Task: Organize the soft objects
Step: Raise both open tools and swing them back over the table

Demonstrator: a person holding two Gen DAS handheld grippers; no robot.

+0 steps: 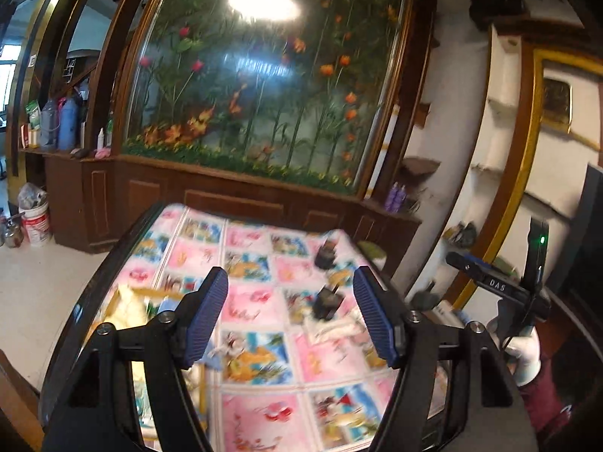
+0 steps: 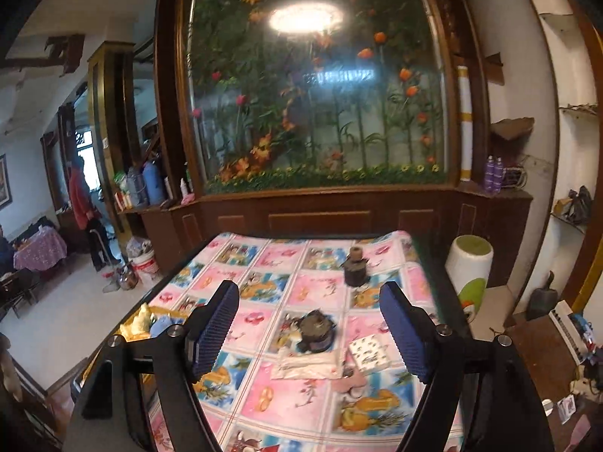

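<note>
A table covered by a glossy patchwork cloth of pink, white and blue picture squares (image 2: 301, 301) is the landmark, and it fills the lower half of both wrist views. Behind the table stands a large dark-wood cabinet with a glass panel of artificial flowers and bamboo stems (image 2: 320, 94). Just off the table's far right corner stands a white cylindrical stool with a green top (image 2: 471, 260).

Over the table's near edge the left gripper (image 1: 290, 316) and the right gripper (image 2: 309, 331) both hang with their blue ribbed pads spread wide and nothing between them.

At the table's left edge sits a gold-rimmed tray (image 2: 141, 326) holding a yellow-and-cream soft piece and a pale blue soft piece (image 2: 162, 326). Near the table's middle lies a dark round squat object (image 2: 316, 333), partly on a flat clear plastic packet (image 2: 305, 367). Just right of that packet lies a small white square of patterned fabric (image 2: 369, 352). Toward the table's far edge stands a small dark bottle-like object with a brown cap (image 2: 355, 269).
</note>
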